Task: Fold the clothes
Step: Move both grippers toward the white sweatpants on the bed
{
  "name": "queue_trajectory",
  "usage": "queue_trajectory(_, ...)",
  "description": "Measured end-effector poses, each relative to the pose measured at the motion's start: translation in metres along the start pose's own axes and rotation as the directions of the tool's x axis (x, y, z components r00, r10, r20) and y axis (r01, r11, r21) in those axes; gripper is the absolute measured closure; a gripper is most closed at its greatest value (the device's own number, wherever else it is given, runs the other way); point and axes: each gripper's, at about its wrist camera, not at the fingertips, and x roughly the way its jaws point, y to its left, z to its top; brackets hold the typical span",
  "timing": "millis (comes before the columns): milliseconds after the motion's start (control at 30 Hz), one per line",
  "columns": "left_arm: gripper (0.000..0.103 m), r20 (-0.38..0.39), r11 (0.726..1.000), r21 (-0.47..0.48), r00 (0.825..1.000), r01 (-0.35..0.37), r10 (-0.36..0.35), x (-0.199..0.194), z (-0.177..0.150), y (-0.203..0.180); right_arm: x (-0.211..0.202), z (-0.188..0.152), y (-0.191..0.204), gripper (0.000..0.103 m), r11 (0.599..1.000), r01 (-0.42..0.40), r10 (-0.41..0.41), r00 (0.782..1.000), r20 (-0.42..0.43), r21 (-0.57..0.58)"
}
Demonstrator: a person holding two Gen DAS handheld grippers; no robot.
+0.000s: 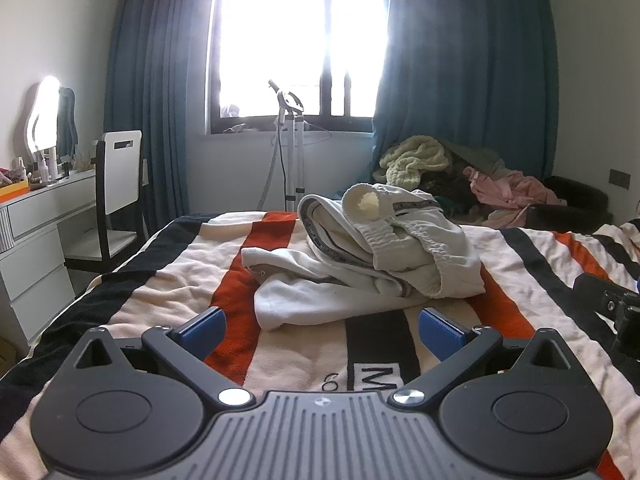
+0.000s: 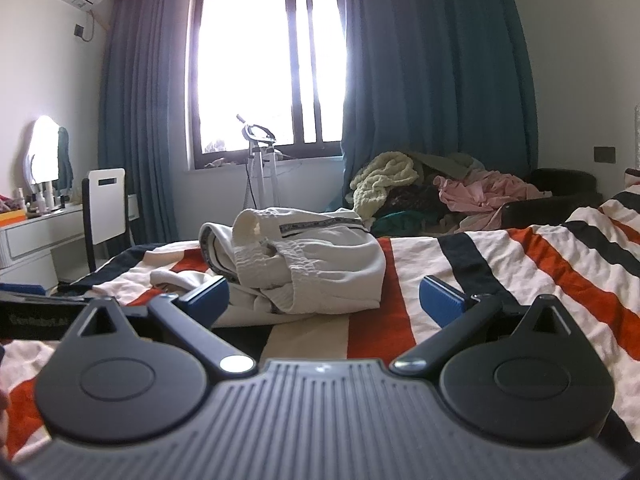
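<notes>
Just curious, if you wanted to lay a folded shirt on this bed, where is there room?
The striped blanket is bare right of the white clothes, and in front of them. Crowded: the clothes pile by the curtain.

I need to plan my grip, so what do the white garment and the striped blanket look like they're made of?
White garment: likely thick matte cotton knit, given its ribbed cuff and soft bulky folds. Striped blanket: looks like fuzzy terry or fleece, with a napped, wrinkled surface.

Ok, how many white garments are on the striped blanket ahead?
1 visible: white garment crumpled mid striped blanket, ahead of both open grippers; folds may hide another.
</notes>
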Motion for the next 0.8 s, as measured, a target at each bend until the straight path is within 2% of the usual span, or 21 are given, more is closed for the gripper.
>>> queue_trajectory(300, 0.0, 0.004, 1.0, 0.006, 1.0, -0.004, 0.004, 0.001, 0.002, -0.001, -0.001, 0.0, -0.004, 0.0, 0.999, 0.003, -0.004, 1.0, 0.018, 0.037)
queue_trajectory(533, 0.0, 0.032, 1.0, -0.026, 0.999, 0.01, -0.009, -0.004, 0.003, 0.004, -0.002, -0.001, -0.012, 0.0, 0.995, 0.009, -0.013, 0.999, 0.038, 0.098)
queue_trajectory(733, 0.0, 0.074, 0.999, -0.053, 0.997, 0.012, -0.008, -0.01, 0.007, 0.008, -0.004, 0.0, -0.01, 0.0, 0.998, 0.012, -0.016, 0.998, 0.061, 0.069)
queue_trajectory(800, 0.0, 0.074, 0.999, -0.051, 0.997, 0.015, -0.011, -0.01, 0.007, 0.007, -0.005, 0.001, -0.008, 0.0, 0.999, -0.008, 0.005, 0.998, 0.057, 0.051)
